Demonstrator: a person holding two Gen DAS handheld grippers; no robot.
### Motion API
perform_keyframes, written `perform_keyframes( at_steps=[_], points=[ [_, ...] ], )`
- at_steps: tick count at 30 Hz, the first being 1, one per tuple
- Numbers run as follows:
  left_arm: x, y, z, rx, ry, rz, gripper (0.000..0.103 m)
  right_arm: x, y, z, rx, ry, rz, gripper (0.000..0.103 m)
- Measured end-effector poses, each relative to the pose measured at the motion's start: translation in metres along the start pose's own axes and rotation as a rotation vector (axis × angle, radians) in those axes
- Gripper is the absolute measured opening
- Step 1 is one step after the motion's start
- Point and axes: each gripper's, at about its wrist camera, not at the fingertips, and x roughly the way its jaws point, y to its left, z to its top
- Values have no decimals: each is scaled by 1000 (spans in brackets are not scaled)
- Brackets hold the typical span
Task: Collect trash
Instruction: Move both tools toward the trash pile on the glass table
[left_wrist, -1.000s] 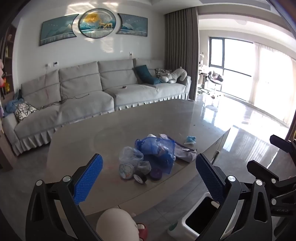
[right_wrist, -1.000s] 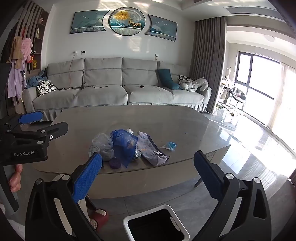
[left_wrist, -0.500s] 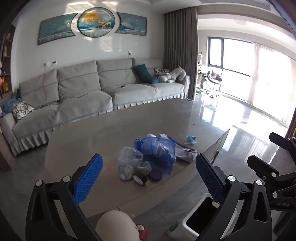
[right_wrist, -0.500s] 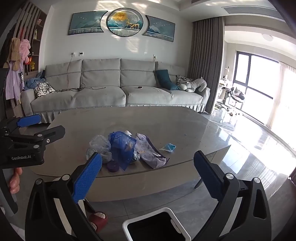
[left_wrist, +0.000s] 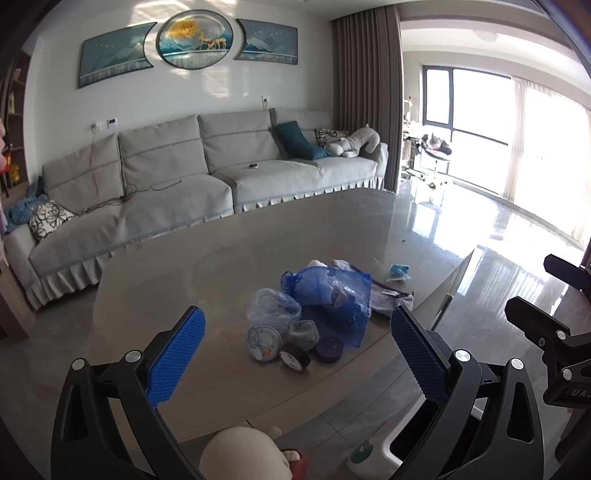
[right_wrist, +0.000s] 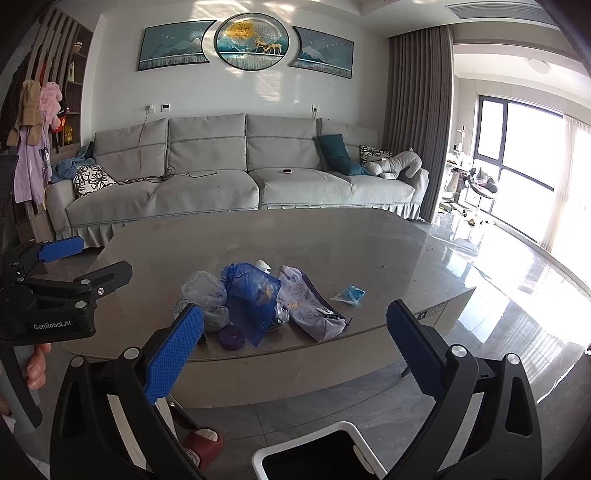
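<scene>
A heap of trash lies near the front edge of the grey coffee table (left_wrist: 229, 258): a blue mesh bag (left_wrist: 332, 295), a clear plastic bag (left_wrist: 271, 308), a round tin (left_wrist: 264, 343), a tape roll (left_wrist: 293, 360), a purple lid (left_wrist: 328, 349), a pale pouch (right_wrist: 310, 306) and a small blue wrapper (right_wrist: 351, 294). My left gripper (left_wrist: 295, 354) hangs open above the heap's near side, holding nothing. My right gripper (right_wrist: 295, 350) is open too, short of the table edge. A white bin (right_wrist: 317, 454) with a dark opening stands on the floor below.
A long grey sofa (right_wrist: 236, 177) with cushions runs behind the table. The bin also shows at the bottom right of the left wrist view (left_wrist: 373, 458). A red slipper (right_wrist: 201, 441) and a person's knee (left_wrist: 240, 454) are low down. Glossy floor stretches right to bright windows.
Both grippers have edged closer to the table, so the trash heap looks slightly larger and lower in each view. Both stay open; nothing has been taken hold of.
</scene>
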Motion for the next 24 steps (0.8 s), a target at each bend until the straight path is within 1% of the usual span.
perform_keyframes(
  at_steps=[6,10,13,16,20,24],
  points=[
    [17,0,5,-11,21,-23,98,16,3,3,-37,15,-18,99],
    [27,-10,7,7,23,-31,98,29,-1,3,-48,29,-37,99],
    [38,-17,10,18,25,-36,98,37,-10,2,-27,38,-33,99],
    [53,-20,15,30,25,-15,98,49,-20,4,5,45,-24,99],
    [72,-24,19,14,47,-22,98,67,-32,6,33,43,-32,99],
    [95,-35,21,10,67,-31,98,85,-45,8,59,41,-37,99]
  ],
)
